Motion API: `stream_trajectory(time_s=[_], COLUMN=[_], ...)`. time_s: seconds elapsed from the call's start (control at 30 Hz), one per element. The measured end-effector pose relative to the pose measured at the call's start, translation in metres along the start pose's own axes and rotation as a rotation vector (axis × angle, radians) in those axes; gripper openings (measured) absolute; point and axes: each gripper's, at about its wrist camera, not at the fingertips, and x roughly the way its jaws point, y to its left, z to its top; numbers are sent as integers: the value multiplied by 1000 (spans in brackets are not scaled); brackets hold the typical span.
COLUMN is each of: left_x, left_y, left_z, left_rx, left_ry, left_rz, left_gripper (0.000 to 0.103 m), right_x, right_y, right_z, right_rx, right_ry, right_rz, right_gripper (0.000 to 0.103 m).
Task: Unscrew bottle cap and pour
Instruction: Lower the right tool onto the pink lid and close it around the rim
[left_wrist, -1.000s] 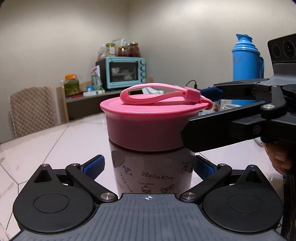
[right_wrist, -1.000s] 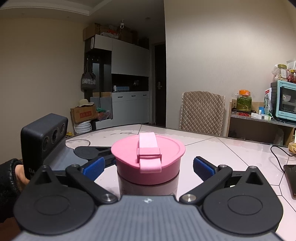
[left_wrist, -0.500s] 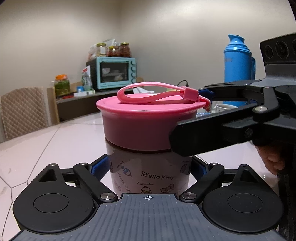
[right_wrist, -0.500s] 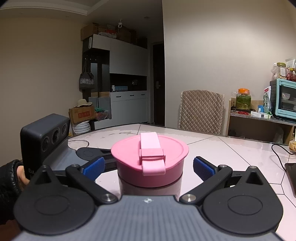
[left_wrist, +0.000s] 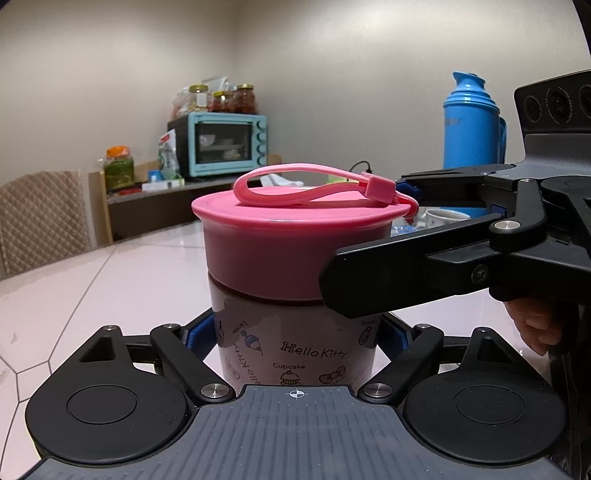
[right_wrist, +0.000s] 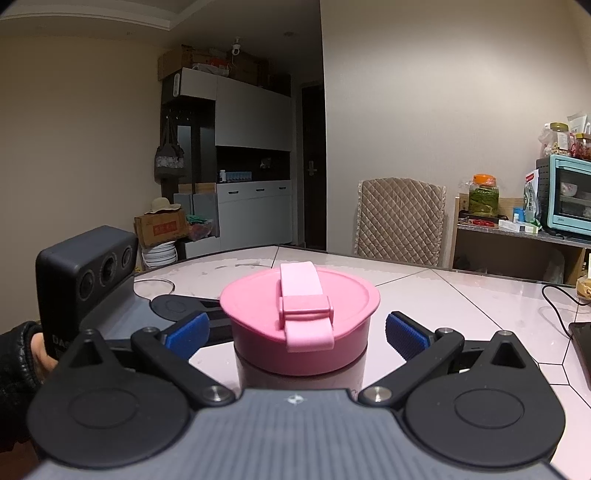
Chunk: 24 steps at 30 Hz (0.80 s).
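A Hello Kitty bottle (left_wrist: 295, 350) with a wide pink screw cap (left_wrist: 295, 240) and a pink loop strap stands on the white table. My left gripper (left_wrist: 295, 334) is shut on the bottle's body just below the cap, blue pads pressed against both sides. My right gripper (right_wrist: 297, 332) comes in from the right at cap height; it shows in the left wrist view (left_wrist: 424, 258). Its blue fingers (right_wrist: 402, 334) stand open on either side of the cap (right_wrist: 299, 314), with a gap on each side.
A blue thermos (left_wrist: 472, 125) and a white cup (left_wrist: 443, 218) stand behind the right gripper. A teal toaster oven (left_wrist: 225, 144) with jars sits on a side shelf. A quilted chair (right_wrist: 400, 218) is at the table's far edge. A black cable (right_wrist: 561, 306) lies at right.
My left gripper has closed from open onto the bottle's body. The right gripper has moved a little forward around the cap and stays open.
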Motion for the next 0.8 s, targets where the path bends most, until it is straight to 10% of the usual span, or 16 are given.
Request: stream_trajectory(time_s=[0.8], left_x=[-1], left_y=[-8], left_z=[0], left_rx=[4], left_ry=[-23], left_rz=[0], left_gripper=[90], right_x=[16], right_y=[2], right_z=[9], right_rx=[48], right_ry=[23], right_rz=[-59], right_gripper=[103])
